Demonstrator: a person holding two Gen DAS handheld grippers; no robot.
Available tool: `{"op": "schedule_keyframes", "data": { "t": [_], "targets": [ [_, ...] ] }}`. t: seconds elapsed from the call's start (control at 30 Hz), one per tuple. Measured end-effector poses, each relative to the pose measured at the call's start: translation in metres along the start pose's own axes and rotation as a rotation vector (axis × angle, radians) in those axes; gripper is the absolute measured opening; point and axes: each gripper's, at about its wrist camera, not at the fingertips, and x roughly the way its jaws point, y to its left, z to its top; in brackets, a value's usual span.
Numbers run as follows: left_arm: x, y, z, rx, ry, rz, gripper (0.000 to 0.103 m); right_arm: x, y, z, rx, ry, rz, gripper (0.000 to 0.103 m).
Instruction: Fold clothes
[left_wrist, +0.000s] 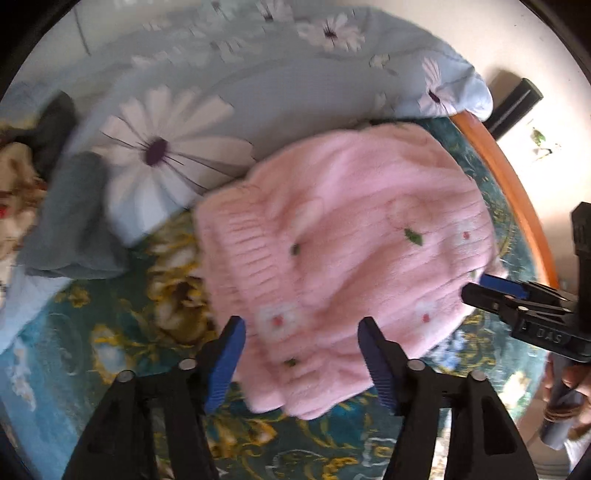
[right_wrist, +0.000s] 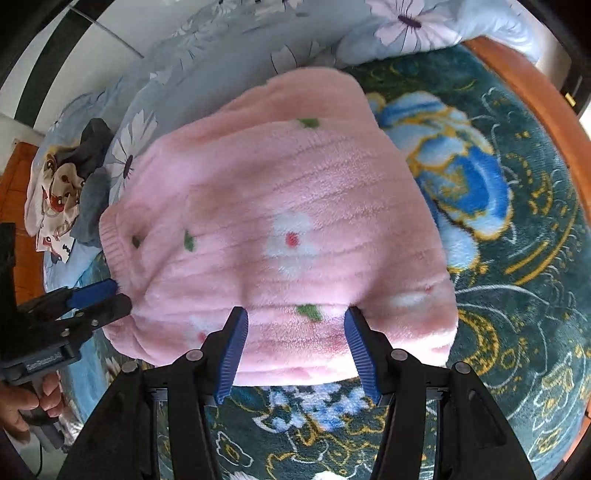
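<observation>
Now pink sweater (right_wrist: 280, 229) lies w/ ribbed hem toward left hand-held gripper (left_wrist: 301, 360), both hand-held grippers apart.

1. At centre frame I see a pink sweater (right_wrist: 280, 229), ribbed, dotted with white flowers, red centres and green leaves.
2. My bed blanket (right_wrist: 517, 295) is dark teal with blue and gold blooms.
3. Upper left, the quilt (left_wrist: 207, 110) is pale blue with white daisies.
4. Both gripper (left_wrist: 301, 356) pads are blue on black.

Bright daylight, motion blur, fisheye warp
</observation>
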Motion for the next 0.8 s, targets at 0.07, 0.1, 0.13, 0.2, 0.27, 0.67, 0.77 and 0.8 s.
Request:
{"op": "schedule_keyframes", "data": {
  "t": [0.07, 0.1, 0.13, 0.2, 0.27, 0.67, 0.77, 0.8],
  "targets": [
    [-0.007, 0.0, -0.017, 0.015, -0.029, 0.058, 0.072, -0.008, 0.003, -0.009, 0.006, -0.031, -0.014, 0.056],
    [-0.009, 0.002, -0.025, 0.018, -0.036, 0.08, 0.073, -0.01, 0.004, -0.014, 0.011, -0.045, -0.022, 0.057],
    [-0.009, 0.003, -0.031, 0.02, -0.041, 0.101, 0.075, -0.009, 0.004, -0.022, 0.022, -0.054, -0.03, 0.06],
    [-0.004, -0.003, -0.046, 0.022, -0.04, 0.127, 0.08, -0.007, 0.004, -0.038, 0.043, -0.074, -0.048, 0.062],
    [0.004, -0.009, -0.06, 0.018, -0.029, 0.139, 0.085, -0.004, 0.004, -0.053, 0.049, -0.091, -0.075, 0.062],
    [0.063, -0.023, -0.108, -0.031, -0.099, 0.18, 0.103, 0.028, -0.002, -0.124, 0.028, -0.168, -0.274, 0.077],
    [0.074, -0.015, -0.112, -0.072, -0.119, 0.192, 0.103, 0.028, 0.002, -0.132, 0.006, -0.216, -0.307, 0.081],
    [0.078, -0.012, -0.113, -0.083, -0.122, 0.185, 0.103, 0.027, 0.003, -0.134, 0.001, -0.234, -0.324, 0.081]
  ]
}}
